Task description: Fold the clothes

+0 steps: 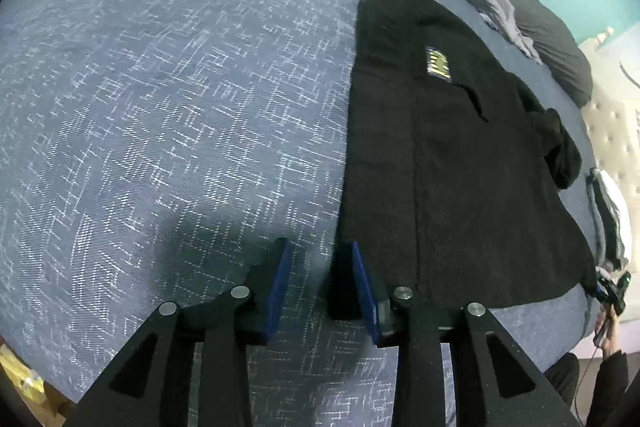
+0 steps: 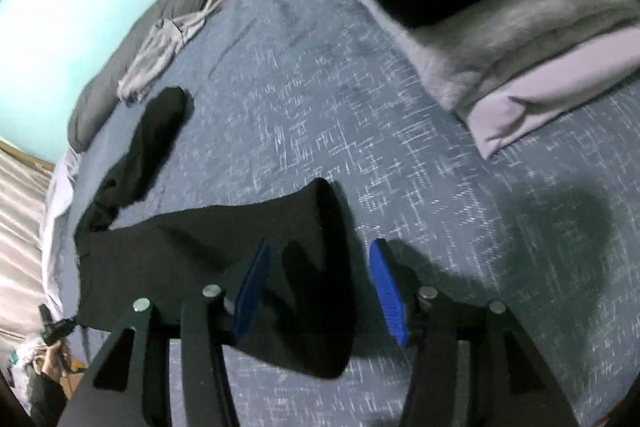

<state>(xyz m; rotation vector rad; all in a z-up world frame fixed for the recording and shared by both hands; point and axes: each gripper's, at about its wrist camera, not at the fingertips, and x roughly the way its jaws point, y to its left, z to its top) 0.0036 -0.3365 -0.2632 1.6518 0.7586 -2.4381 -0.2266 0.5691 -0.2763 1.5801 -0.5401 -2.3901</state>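
Left hand-held gripper [image 1: 320, 259] spread, empty, black garment [image 1: 460, 155] just right; right hand-held gripper [image 2: 320, 259] spread over blurred garment corner [image 2: 312, 227]; sleeve end hidden.

garment [image 1: 460, 155]: black, yellow label | bedspread [image 1: 180, 87]: blue, white hatch pattern | claw pads [image 2: 386, 287]: blue

Garment [image 1: 460, 155] flat on bed [image 1: 180, 87], right of left gripper [image 1: 320, 283], its corner between right gripper's [image 2: 316, 287] parted jaws, crumpled cloth [image 1: 492, 3] behind it by bolster [image 1: 552, 27], folded stack [image 2: 500, 39] at far right
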